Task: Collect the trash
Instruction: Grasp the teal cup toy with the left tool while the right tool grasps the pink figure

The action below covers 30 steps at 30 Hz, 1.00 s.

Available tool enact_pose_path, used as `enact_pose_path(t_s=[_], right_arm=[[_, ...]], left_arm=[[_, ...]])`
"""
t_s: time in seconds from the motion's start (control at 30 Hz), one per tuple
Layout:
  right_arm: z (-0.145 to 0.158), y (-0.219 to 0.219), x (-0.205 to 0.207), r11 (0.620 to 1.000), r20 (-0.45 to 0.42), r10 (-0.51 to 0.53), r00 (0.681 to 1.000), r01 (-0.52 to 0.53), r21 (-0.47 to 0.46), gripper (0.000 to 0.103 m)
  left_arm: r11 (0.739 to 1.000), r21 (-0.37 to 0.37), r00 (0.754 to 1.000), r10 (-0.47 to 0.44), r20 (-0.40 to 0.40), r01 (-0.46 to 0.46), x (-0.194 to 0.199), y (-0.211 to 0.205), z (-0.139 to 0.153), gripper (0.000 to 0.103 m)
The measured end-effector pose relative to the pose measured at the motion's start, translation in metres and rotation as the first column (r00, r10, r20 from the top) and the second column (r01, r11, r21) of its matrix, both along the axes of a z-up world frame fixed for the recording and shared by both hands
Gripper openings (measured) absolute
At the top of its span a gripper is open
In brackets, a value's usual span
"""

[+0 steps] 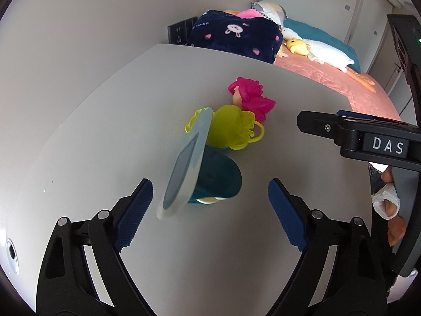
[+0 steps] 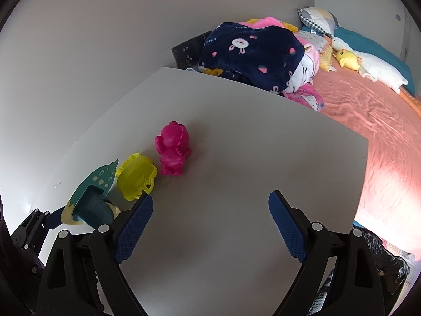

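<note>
On a white tabletop point(image 1: 79, 137) beside a bed, you hold your left gripper point(image 1: 210, 210) over a small row of plastic toys, its blue pads spread wide and pressing on nothing. Between them, though not touching either pad, lies the teal toy point(image 1: 223, 181), tipped on its side with its flat, pale-rimmed plate point(image 1: 184, 163) standing on edge towards the left pad. Just behind it sits the yellow-green toy point(image 1: 231, 129), touching the teal one, and behind that the pink figure point(image 1: 252, 97).

Your right gripper point(image 2: 210, 223) hangs over bare tabletop, jaws equally wide and empty. From this side the three toys run in a line to the left: pink figure point(image 2: 172, 152) upright, yellow-green toy point(image 2: 136, 176) beside it, teal toy point(image 2: 92, 200) nearest the left pad. A black tip of your left gripper point(image 2: 31, 226) shows at the frame's lower-left edge.

Beyond the table, a navy rabbit-print blanket point(image 2: 250, 58) is heaped on the salmon bedspread point(image 2: 368, 110), with plush toys point(image 1: 315, 47) farther along.
</note>
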State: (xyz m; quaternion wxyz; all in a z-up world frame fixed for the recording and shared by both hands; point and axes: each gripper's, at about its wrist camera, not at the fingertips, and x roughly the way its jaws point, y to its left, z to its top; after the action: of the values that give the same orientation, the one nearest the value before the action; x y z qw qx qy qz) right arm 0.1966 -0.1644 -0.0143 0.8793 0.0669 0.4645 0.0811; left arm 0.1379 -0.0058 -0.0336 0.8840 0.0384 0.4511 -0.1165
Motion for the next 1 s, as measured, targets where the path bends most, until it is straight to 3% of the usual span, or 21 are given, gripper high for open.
enact_pose_path(t_s=[0.1,0.37,0.73,1.0], right_arm=[[-0.003,0.004,0.008,1.000,-0.006,0.006,1.000,-0.006,0.002,0.090],[-0.008,0.013,0.025,1.000,-0.013,0.020,1.000,-0.020,0.000,0.090],[-0.012,0.024,0.039,0.999,-0.018,0.041,0.999,-0.042,-0.012,0.090],[-0.016,0.037,0.046,0.998,-0.025,0.064,0.998,-0.064,-0.019,0.090]], left_arm=[[1.000,0.005,1.000,-0.003,-0.004,0.003,0.005,0.000,-0.003,0.086],[1.000,-0.021,0.999,-0.008,-0.031,0.008,0.018,0.005,-0.012,0.064],[1.000,-0.015,0.999,0.027,-0.016,-0.028,0.016,0.018,-0.009,0.063],[0.994,-0.056,0.995,0.095,0.024,-0.094,0.005,0.042,0.007,0.061]])
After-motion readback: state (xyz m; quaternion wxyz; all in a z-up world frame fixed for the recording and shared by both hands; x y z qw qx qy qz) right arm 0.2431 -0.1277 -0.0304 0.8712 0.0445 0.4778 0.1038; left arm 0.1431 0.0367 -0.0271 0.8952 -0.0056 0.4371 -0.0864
